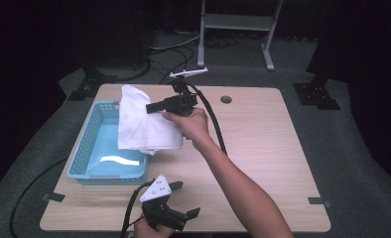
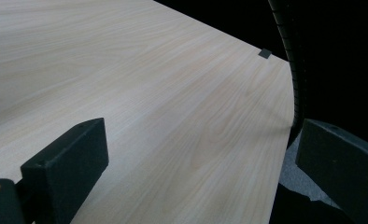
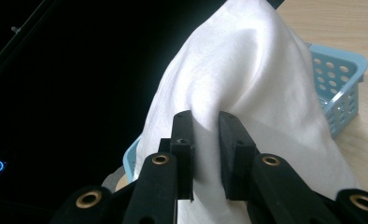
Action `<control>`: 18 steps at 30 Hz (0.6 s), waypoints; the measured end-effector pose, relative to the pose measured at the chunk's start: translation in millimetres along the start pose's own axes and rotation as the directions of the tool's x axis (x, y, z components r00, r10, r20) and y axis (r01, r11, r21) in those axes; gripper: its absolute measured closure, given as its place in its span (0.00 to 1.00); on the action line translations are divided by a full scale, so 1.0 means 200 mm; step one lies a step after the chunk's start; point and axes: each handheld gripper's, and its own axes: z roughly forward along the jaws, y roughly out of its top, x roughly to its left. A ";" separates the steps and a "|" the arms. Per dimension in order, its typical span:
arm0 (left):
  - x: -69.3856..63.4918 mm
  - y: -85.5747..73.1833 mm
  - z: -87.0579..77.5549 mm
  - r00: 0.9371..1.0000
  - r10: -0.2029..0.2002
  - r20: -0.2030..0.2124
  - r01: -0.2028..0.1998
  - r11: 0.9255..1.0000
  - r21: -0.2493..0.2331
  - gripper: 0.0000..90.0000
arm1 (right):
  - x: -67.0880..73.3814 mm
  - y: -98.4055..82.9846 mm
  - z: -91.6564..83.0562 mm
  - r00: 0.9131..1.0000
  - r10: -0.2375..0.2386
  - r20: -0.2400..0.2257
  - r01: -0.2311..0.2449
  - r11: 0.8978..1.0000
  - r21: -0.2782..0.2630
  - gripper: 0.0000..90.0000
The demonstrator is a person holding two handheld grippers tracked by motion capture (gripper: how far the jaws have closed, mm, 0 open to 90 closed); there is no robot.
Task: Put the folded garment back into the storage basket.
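A white cloth (image 1: 140, 124) hangs lifted above the table, draping over the right rim of a light blue perforated basket (image 1: 92, 130). My right gripper (image 1: 150, 107) points left and is shut on an upper fold of the cloth. In the right gripper view the two black jaws pinch the white cloth (image 3: 247, 70) at my right gripper (image 3: 205, 128), with the basket (image 3: 342, 88) behind it. My left gripper (image 1: 186, 199) rests low at the table's near edge, open, nothing between its jaws. In the left gripper view my left gripper (image 2: 196, 163) has bare table between its jaws.
A small white strip (image 1: 120, 159) lies on the basket's floor. The wooden table (image 1: 263, 144) has a round cable hole (image 1: 226, 99) near its far edge. A black cable (image 1: 214, 121) trails from the right gripper. A metal stand (image 1: 235, 22) is on the floor beyond.
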 end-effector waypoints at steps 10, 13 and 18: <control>0.01 0.00 -0.01 1.000 0.002 -0.001 -0.002 1.000 -0.005 0.02 | 0.03 0.02 0.04 1.000 -0.006 -0.008 0.006 1.000 0.008 0.87; 0.01 0.00 0.00 1.000 0.002 0.002 -0.002 1.000 -0.004 0.02 | 0.04 0.02 0.05 1.000 -0.010 -0.007 0.010 1.000 0.013 0.87; 0.00 0.00 0.00 1.000 0.000 0.002 0.000 1.000 -0.003 0.02 | 0.05 0.03 0.08 1.000 -0.010 -0.010 0.010 1.000 0.020 0.87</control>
